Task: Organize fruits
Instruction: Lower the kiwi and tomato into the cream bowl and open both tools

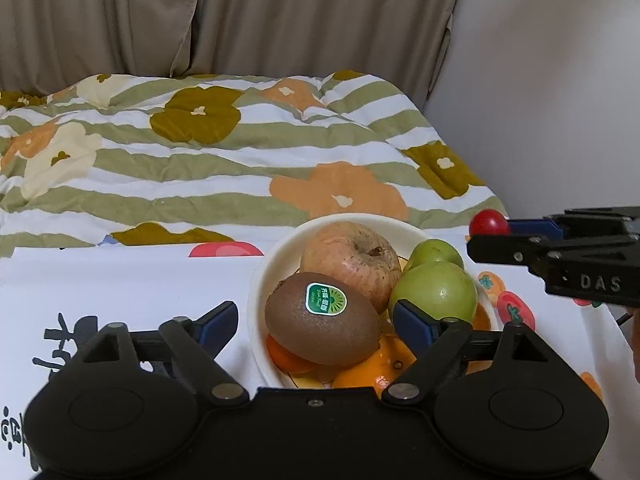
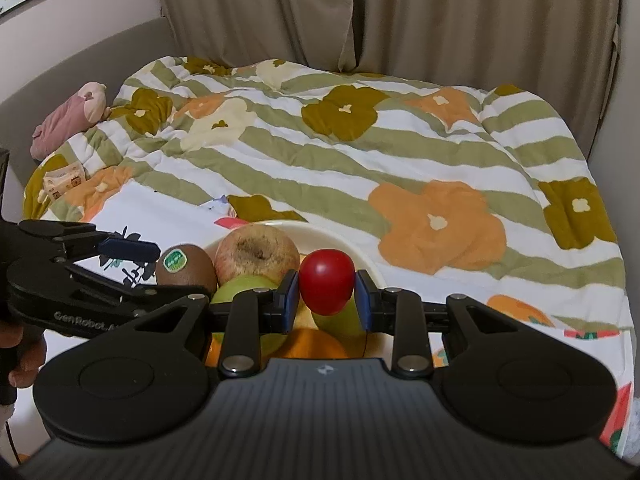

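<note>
A white bowl (image 1: 260, 276) holds a brown kiwi (image 1: 320, 320) with a green sticker, a reddish apple (image 1: 352, 260), two green fruits (image 1: 434, 290) and oranges (image 1: 360, 376) beneath. My left gripper (image 1: 316, 318) is open, its fingers either side of the kiwi. My right gripper (image 2: 326, 294) is shut on a small red tomato (image 2: 327, 286), held above the bowl's (image 2: 360, 256) right side. It shows in the left wrist view (image 1: 489, 222) to the right of the bowl.
The bowl stands on a white cloth (image 1: 120, 292) with fruit prints and black characters. Behind it lies a flowered, striped quilt (image 1: 200, 152). Beige curtains (image 1: 280, 12) hang at the back. A pink soft toy (image 2: 68, 120) lies far left.
</note>
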